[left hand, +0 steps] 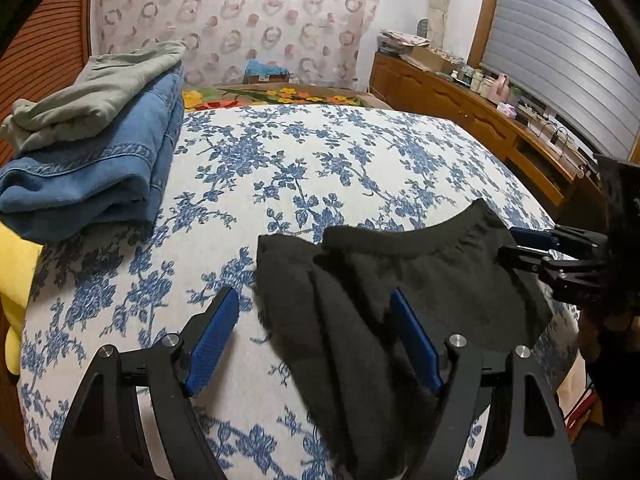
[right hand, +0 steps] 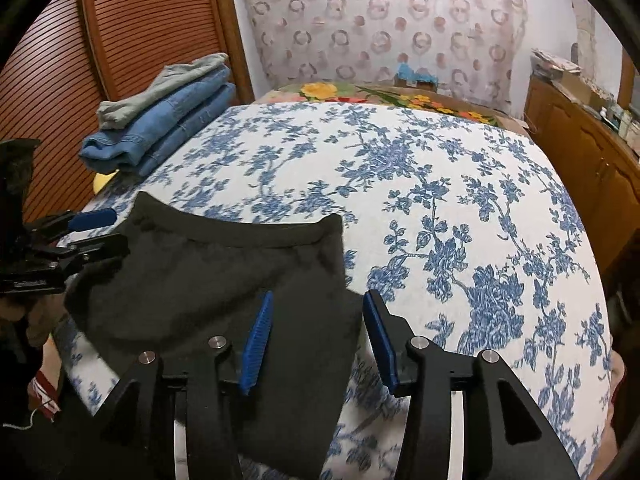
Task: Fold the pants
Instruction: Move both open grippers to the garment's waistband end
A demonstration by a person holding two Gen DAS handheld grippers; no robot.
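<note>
Pants [left hand: 404,280]: black cloth, matt, soft nap, ribbed waistband
Bedspread [left hand: 320,160]: woven cloth, matt, white with blue floral print
Jeans [left hand: 92,168]: blue denim, coarse weave, stitched seams, folded
Top [left hand: 100,88] on the jeans: grey-green cloth, matt, creased
Left gripper [left hand: 316,320]: black plastic, faintly glossy, silver metal pins; pads [left hand: 210,344] blue, ridged
Right gripper [right hand: 318,326]: same black plastic and metal pins; pads [right hand: 258,340] blue, ridged
Door [right hand: 140,28]: brown slatted wood, slight sheen
Cabinet [left hand: 452,100]: brown wood, varnished
Shutter [left hand: 560,52]: grey slats, smooth
</note>
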